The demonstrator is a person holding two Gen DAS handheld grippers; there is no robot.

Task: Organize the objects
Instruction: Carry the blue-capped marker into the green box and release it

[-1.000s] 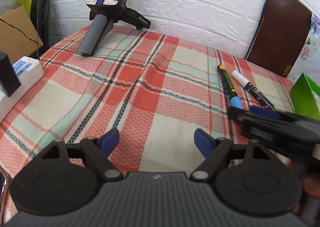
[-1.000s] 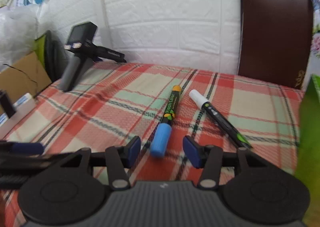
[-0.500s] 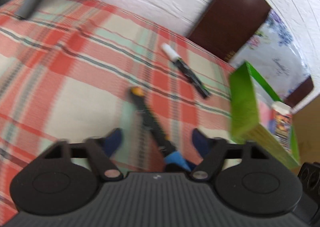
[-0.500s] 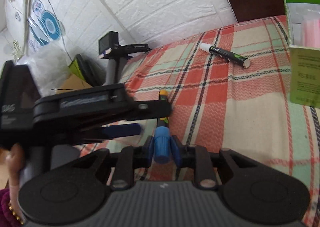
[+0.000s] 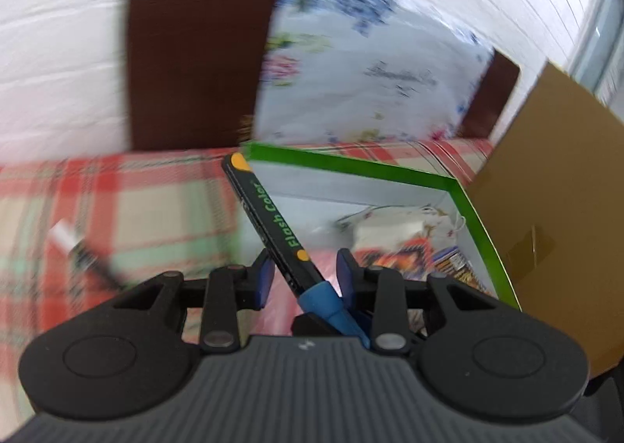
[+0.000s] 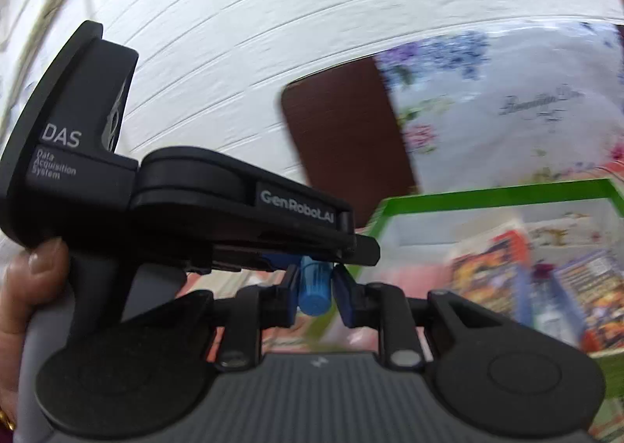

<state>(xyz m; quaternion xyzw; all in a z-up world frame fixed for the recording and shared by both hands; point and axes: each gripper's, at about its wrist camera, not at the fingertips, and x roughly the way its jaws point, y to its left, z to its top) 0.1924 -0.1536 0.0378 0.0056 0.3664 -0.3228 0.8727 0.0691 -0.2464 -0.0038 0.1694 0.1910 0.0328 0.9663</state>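
My right gripper (image 6: 314, 296) is shut on the blue cap of a black "Flash Color" marker (image 6: 313, 291). In the left wrist view the marker (image 5: 275, 222) rises between the blue pads of my left gripper (image 5: 302, 277), which stands open around it without clamping. The marker's orange tip points toward the green-rimmed box (image 5: 390, 170). That box (image 6: 487, 193) also shows in the right wrist view, with colourful packets inside. A second marker with a white cap (image 5: 78, 248) lies blurred on the plaid cloth at left. My left gripper's body (image 6: 195, 201) crosses the right wrist view.
A brown chair back (image 5: 195, 53) stands against the white brick wall. A floral cloth (image 5: 370, 72) hangs behind the box. A cardboard box (image 5: 546, 209) stands right of the green box. The plaid cloth (image 5: 117, 189) covers the table.
My right gripper has lifted the marker off the cloth and carried it right, to the green box. My left gripper swung right alongside it, still open around the marker.
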